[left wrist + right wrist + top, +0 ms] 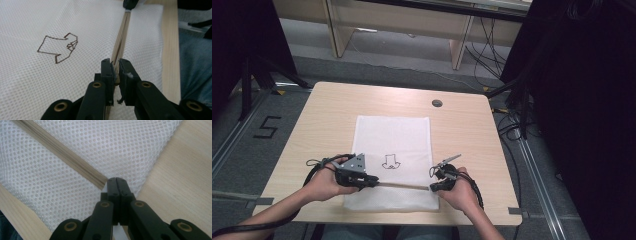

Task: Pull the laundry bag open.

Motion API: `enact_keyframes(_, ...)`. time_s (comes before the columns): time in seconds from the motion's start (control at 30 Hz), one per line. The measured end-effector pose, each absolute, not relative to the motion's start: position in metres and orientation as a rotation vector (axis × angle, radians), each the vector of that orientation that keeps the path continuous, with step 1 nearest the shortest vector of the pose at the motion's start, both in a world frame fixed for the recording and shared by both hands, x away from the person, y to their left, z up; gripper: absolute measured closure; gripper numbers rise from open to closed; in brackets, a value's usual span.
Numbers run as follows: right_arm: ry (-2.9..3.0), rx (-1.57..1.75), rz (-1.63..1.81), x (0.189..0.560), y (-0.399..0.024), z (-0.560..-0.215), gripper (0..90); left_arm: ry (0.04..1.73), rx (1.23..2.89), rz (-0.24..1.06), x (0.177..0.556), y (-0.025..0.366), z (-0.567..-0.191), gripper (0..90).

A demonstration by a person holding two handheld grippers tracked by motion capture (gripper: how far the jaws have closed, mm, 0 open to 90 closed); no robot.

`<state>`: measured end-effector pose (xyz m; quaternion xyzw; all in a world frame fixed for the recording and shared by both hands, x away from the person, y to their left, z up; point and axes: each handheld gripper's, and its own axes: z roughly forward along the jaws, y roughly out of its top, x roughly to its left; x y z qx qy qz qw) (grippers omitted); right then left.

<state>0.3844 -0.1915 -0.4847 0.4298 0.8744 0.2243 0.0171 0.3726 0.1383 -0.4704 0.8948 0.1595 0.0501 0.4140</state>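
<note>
Where beige zipper [404,186] crosses white mesh bag [394,140], left gripper [115,68] and right gripper [116,181] pinch it.

I see a white mesh bag [393,160] lying flat on the table's near half, a small brown outline figure [389,162] at its middle. Its beige zipper [404,186] runs straight across the near end.

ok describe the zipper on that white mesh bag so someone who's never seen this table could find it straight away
On the light wooden table lies a white mesh bag with a small brown outline drawing at its middle. Near the bag's edge closest to the person, a thin beige zipper runs straight between the left gripper and the right gripper. It is the only tan line on the white fabric.
</note>
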Motion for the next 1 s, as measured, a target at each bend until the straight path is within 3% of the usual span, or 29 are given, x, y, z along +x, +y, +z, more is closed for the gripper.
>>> enact_keyframes(1.0,2.717,1.318,0.701,0.385,-0.191,-0.485,90.0,0.397,2.237,0.139,0.374,0.150,-0.469,82.1)
